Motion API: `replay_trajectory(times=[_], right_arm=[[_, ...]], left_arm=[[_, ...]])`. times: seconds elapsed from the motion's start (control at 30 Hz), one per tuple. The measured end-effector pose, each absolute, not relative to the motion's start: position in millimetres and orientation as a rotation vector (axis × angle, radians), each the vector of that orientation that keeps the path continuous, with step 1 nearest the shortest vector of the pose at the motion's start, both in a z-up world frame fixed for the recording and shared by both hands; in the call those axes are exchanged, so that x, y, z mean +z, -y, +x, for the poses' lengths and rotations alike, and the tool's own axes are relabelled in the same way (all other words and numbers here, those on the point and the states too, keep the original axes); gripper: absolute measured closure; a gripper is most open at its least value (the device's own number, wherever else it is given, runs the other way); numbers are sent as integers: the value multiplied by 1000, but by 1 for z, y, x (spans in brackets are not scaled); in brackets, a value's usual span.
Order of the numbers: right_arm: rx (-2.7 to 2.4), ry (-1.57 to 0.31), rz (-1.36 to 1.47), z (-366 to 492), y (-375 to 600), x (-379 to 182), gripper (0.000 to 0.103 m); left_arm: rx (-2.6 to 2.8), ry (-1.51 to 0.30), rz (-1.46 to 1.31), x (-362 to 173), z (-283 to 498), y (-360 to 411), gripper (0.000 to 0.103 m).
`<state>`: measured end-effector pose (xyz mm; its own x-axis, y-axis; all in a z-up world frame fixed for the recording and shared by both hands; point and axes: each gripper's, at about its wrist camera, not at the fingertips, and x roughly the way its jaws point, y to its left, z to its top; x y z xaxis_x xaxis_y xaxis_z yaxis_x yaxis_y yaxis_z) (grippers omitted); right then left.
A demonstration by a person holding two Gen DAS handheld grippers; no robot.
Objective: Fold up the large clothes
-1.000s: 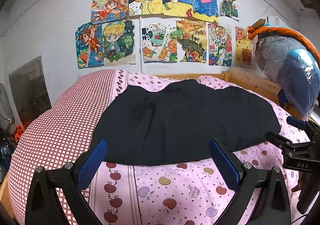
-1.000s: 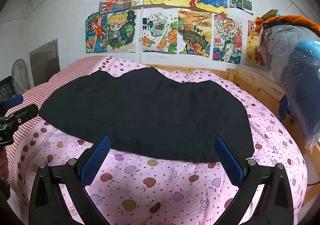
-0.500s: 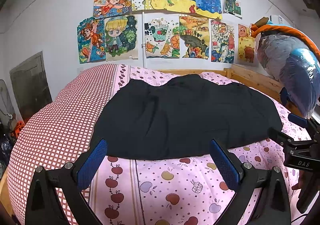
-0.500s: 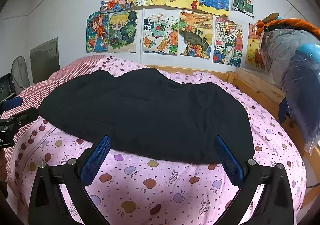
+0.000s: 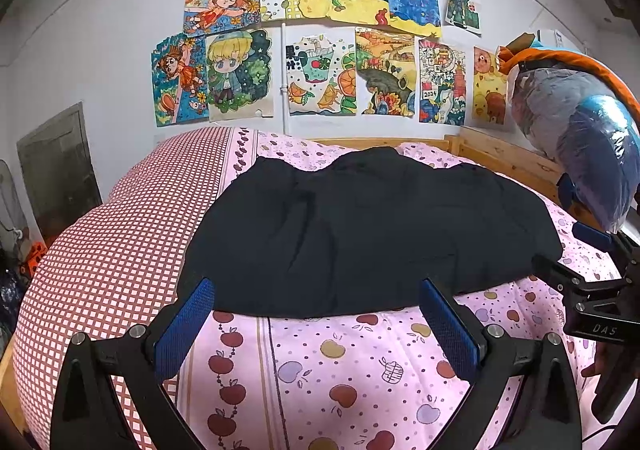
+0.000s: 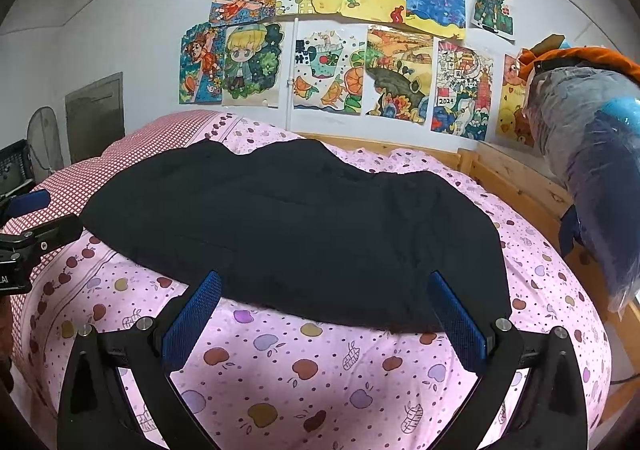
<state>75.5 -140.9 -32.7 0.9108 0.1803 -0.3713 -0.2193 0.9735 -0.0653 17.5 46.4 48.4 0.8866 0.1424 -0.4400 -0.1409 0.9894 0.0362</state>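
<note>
Left wrist view: left tongs (image 5: 318,324) released, hovering over pink bedspread (image 5: 344,366) at 6 o'clock of black garment (image 5: 368,234), which lies spread flat mid-bed. Right tongs (image 6: 326,316) also released, tips just at garment's near hem. Drawings (image 6: 344,46) on wall at 12 o'clock; bagged bundle (image 6: 592,154) at 3 o'clock.

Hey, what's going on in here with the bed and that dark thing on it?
A person holds a hand-held gripper in each hand over a bed. A black garment lies spread out on the pink fruit-print bedsheet. The left hand-held gripper and right hand-held gripper are both open, near its front edge, holding nothing.
</note>
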Motion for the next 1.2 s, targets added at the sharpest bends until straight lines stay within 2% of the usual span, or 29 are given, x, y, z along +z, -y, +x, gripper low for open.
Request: replay_trajectory(times=[0.97,1.2], right_arm=[[202,-402,-89,81,146,-38,2],[203,-412,-91,83,145,-39,2]], left_arm=[[155,-460,2,48,18,-46,0],[191,-509,21,39,24,-46,0]])
